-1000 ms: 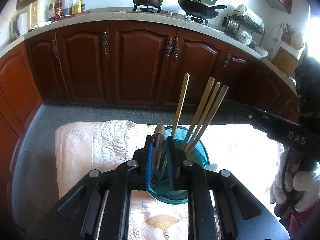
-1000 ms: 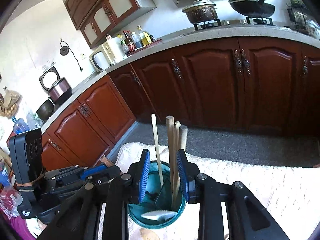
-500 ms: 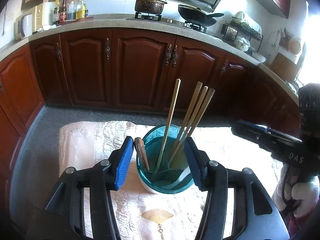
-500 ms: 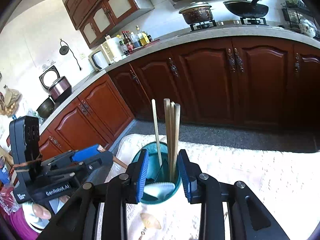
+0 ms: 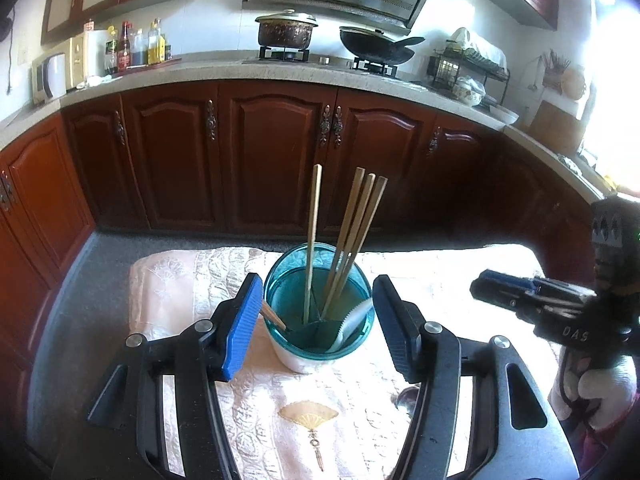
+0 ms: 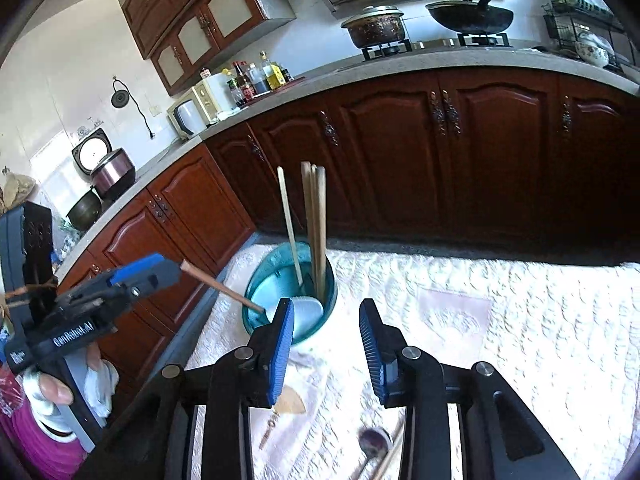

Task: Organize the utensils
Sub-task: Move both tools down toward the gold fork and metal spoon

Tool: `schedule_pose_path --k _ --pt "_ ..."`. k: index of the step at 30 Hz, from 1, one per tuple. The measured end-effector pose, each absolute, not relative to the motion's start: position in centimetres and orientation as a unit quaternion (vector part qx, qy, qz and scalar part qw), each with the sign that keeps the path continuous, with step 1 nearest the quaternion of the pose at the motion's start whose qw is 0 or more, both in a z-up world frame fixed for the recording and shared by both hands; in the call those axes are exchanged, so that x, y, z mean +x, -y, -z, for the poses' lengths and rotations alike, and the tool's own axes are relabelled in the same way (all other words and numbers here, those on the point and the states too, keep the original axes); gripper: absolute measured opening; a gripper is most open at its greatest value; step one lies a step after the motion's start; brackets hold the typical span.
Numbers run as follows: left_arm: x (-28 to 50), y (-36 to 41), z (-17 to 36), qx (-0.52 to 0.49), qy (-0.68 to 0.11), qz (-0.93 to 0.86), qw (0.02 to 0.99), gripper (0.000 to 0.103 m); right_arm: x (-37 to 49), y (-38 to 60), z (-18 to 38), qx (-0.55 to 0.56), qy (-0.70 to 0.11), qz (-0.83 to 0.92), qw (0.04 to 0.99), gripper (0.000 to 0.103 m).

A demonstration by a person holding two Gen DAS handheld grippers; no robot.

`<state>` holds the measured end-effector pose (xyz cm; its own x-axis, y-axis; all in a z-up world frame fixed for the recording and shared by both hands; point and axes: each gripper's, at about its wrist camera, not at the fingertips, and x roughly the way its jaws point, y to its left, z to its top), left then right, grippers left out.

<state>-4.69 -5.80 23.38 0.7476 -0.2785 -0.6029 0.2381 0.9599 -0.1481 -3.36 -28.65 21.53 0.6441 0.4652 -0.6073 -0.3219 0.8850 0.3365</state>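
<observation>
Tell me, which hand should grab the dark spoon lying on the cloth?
Probably the right. The right gripper, jaws opening and empty, has the dark spoon lying between its fingers in its view. The left gripper, also opening, faces the blue cup.

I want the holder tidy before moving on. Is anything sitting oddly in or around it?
Yes. A brown wooden-handled utensil leans steeply out over the teal cup rim while four chopsticks stand upright. A dark spoon lies loose on the cloth.

both wrist views near, angled down, facing counter; share blue cup, cloth.
</observation>
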Motion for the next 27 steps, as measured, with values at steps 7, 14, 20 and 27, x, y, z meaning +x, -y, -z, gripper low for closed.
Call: schedule_pose_path --k 7,14,20,27 --pt "-6.7 5.7 -24.1 -0.039 -0.32 0.152 0.934 0.057 -5.2 30.1 -19.9 0.092 -0.379 -0.203 0.898 0.034" --pt "-8.9 7.2 -22.4 -0.029 -0.341 0.199 0.918 0.057 -6.2 32.1 -13.7 0.105 -0.437 -0.184 0.874 0.034" --pt "-9.7 9.0 -17.8 -0.018 -0.394 0.232 0.889 0.057 -6.3 32.7 -8.0 0.099 -0.49 -0.167 0.85 0.034" --pt "-11.5 11.6 -10.8 0.025 -0.474 0.275 0.836 0.057 -6.1 32.7 -5.7 0.108 -0.507 -0.167 0.839 0.034"
